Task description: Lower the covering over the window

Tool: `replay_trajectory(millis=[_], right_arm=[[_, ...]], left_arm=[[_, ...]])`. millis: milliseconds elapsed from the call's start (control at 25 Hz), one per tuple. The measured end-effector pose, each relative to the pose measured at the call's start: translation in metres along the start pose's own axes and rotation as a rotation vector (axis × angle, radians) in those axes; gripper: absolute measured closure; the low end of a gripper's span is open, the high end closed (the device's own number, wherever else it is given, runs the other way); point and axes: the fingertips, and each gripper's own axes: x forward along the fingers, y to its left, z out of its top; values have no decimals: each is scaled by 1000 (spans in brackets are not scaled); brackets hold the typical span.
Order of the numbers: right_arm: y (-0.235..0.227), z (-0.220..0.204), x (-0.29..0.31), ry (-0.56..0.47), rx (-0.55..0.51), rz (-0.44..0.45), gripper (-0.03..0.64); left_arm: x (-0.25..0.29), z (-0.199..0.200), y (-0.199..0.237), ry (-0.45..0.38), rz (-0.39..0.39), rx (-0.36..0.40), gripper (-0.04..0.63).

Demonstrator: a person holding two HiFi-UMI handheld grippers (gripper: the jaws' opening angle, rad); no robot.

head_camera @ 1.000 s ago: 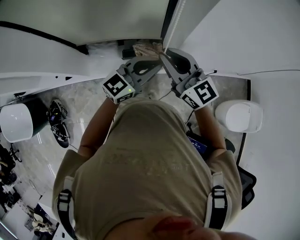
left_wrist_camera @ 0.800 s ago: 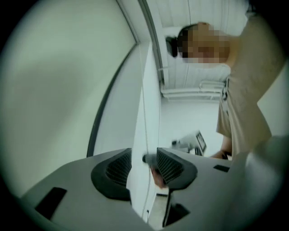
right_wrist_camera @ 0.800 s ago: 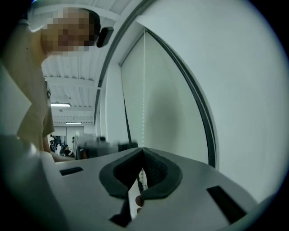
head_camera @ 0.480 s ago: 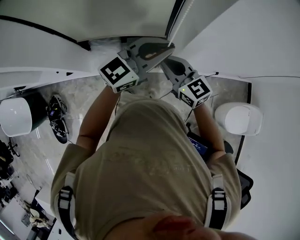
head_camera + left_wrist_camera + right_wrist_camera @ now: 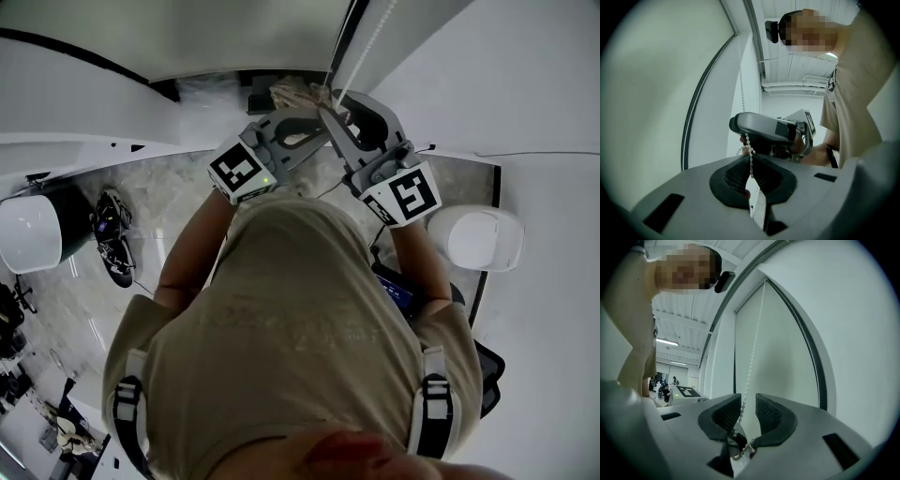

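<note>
A white bead chain hangs beside the pale window blind, and both grippers meet at it in front of the person's chest. My left gripper is shut on the bead chain, which runs up out of its pads. My right gripper sits just beside it and shows in the left gripper view as a grey body. The right gripper has its jaws apart; they have just been opening, with the chain hanging loose between the pads in front of the blind.
A black window frame runs up next to the chain. A white rounded object stands on the floor at the right and another at the left. A dark bundle lies on the marble floor.
Since half a second ago my left gripper has come down with the chain and my right gripper has risen beside it. The right jaws now stand apart.
</note>
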Motion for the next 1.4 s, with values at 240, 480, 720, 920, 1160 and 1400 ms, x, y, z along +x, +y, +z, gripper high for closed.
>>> replay_trajectory(millis=[240, 480, 720, 920, 1160, 1400], right_arm=[[7, -2, 2, 96, -84, -44, 597], [17, 1, 2, 137, -64, -26, 581], [16, 14, -15, 40, 42, -11, 584], [20, 12, -13, 66, 53, 10, 601], [10, -43, -24, 185, 168, 17, 603], [30, -45, -21, 163, 215, 66, 603]], left_arm=[[-5, 5, -1, 10, 11, 38, 568], [-10, 5, -6, 39, 12, 92, 568], [-11, 5, -13, 20, 17, 89, 568], [-14, 5, -19, 24, 19, 94, 568], [-30, -19, -29, 30, -51, 15, 434], [-34, 61, 3, -206, 36, -68, 436]])
